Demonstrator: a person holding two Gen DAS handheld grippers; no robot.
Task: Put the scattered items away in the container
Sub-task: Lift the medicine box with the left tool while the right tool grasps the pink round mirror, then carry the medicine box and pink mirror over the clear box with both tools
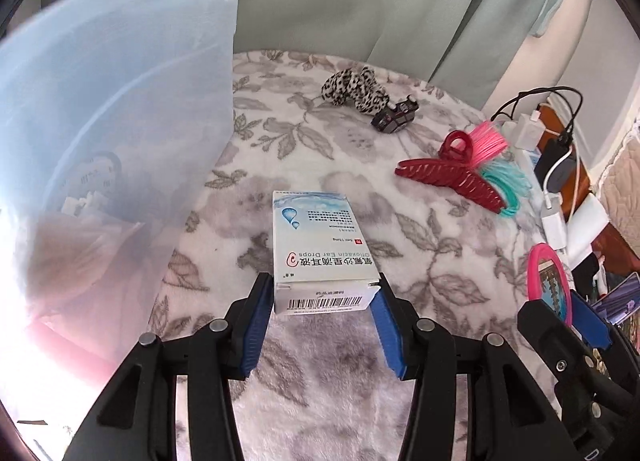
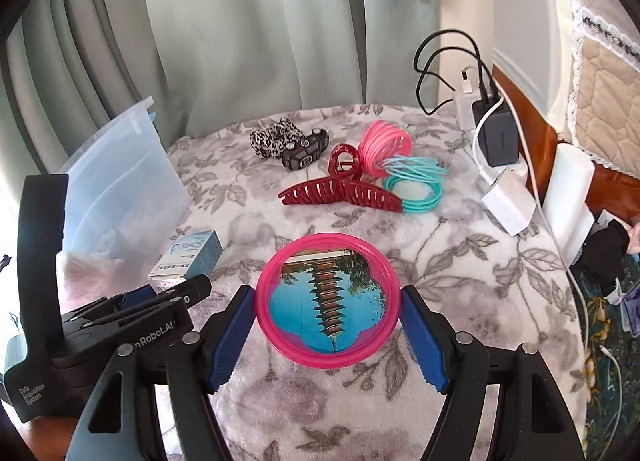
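The left gripper [image 1: 322, 293] is clamped on a white and blue ear drops box [image 1: 322, 257], its blue pads pressed against the two long sides at the barcode end; the rest of the box projects forward beyond the fingertips, printed face up. The box is held above the floral blanket [image 1: 352, 381], just beside the translucent plastic container [image 1: 120, 133], which stands to the left of the gripper with some contents dimly visible through its wall. The right gripper [image 2: 328, 315] grasps a round pink mirror [image 2: 328, 299], one pad against each side of the rim, the pagoda picture facing the camera. In the left wrist view this mirror appears edge-on at the far right, well apart from the container. Lying on the blanket beyond both tools are a dark red hair claw clip [image 2: 340, 193], a bunch of pink hair bands [image 2: 384, 145] and teal hair bands [image 2: 416, 189] touching the clip, a leopard-print scrunchie [image 2: 274, 139], and a small dark clip [image 2: 306, 153] against the scrunchie.
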